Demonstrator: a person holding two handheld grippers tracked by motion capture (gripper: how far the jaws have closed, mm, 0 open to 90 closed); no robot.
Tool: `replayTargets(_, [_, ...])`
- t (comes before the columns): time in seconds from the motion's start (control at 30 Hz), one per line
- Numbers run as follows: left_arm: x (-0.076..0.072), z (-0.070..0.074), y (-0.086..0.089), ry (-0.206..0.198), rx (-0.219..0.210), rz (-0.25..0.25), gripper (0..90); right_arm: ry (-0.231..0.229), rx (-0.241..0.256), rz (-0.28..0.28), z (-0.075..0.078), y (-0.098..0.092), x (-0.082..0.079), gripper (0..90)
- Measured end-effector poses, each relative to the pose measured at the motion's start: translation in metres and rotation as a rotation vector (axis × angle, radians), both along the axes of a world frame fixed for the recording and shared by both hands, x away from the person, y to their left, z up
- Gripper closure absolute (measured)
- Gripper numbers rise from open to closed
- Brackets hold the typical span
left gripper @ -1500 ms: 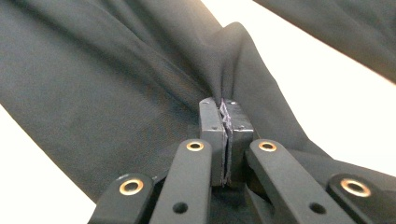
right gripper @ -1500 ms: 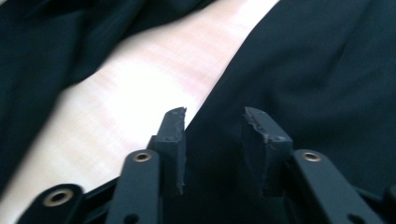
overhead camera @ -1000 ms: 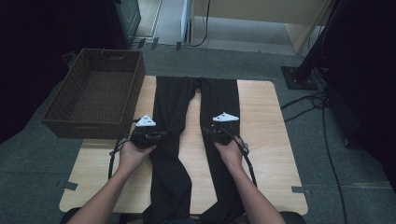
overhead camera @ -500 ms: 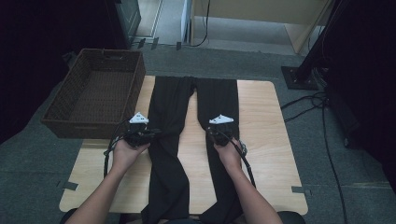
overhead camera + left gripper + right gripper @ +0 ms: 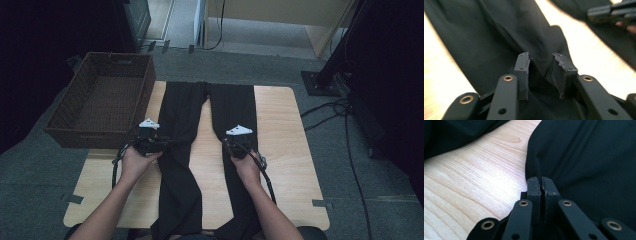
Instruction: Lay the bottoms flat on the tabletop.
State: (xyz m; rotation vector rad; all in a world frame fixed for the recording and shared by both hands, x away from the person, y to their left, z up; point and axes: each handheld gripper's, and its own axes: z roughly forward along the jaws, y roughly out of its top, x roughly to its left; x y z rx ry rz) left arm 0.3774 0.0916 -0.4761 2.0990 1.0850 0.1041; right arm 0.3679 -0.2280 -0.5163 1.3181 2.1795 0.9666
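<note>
Black trousers (image 5: 182,110) lie flat on the wooden table (image 5: 280,125), both legs running toward the person. My left gripper (image 5: 166,143) lies over the left leg. In the left gripper view its jaws stand apart (image 5: 540,60), open, with a raised fold of the black cloth (image 5: 486,37) between the pads. My right gripper (image 5: 227,142) is at the inner edge of the right leg. In the right gripper view its jaws are pressed together (image 5: 541,180), shut on that edge of the cloth (image 5: 586,157), with bare wood (image 5: 474,170) to the left.
A brown wicker basket (image 5: 100,100) stands at the table's left, close to the left hand. Cables (image 5: 350,130) trail over the grey carpet on the right beside a black stand base (image 5: 320,82). The other gripper (image 5: 611,12) shows far off in the left gripper view.
Both hands have drifted slightly toward the person along the trouser legs. The trousers lie much as before.
</note>
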Motion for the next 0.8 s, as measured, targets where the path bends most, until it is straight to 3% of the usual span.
replayTargets(0.1, [0.006, -0.005, -0.006, 0.03, 0.032, -0.017, 88.3, -0.001, 0.001, 0.0, 0.0, 0.0, -0.001, 86.6])
replayTargets(0.17, [0.009, -0.003, -0.012, 0.041, 0.005, -0.035, 89.9, -0.003, 0.0, -0.001, 0.0, 0.0, -0.001, 86.6])
replayTargets(0.27, [0.014, 0.011, -0.027, 0.009, -0.012, -0.071, 90.0, -0.01, -0.008, -0.003, 0.0, 0.001, -0.001, 86.7])
replayTargets(0.47, [0.022, 0.054, -0.056, -0.073, -0.024, -0.134, 90.0, -0.012, -0.008, -0.001, -0.001, 0.001, -0.001, 86.7])
replayTargets(0.67, [0.029, 0.101, -0.065, -0.139, -0.035, -0.165, 90.0, -0.016, -0.011, 0.002, -0.001, 0.001, -0.001, 86.6])
replayTargets(0.73, [0.028, 0.119, -0.067, -0.18, -0.048, -0.18, 90.0, -0.014, -0.011, 0.002, -0.001, 0.001, -0.001, 86.7])
replayTargets(0.77, [0.028, 0.119, -0.067, -0.18, -0.048, -0.18, 90.0, -0.014, -0.013, 0.002, -0.001, 0.001, -0.001, 86.6])
replayTargets(0.8, [0.027, 0.135, -0.064, -0.217, -0.092, -0.177, 90.0, -0.014, -0.011, 0.001, -0.001, 0.001, -0.001, 86.7])
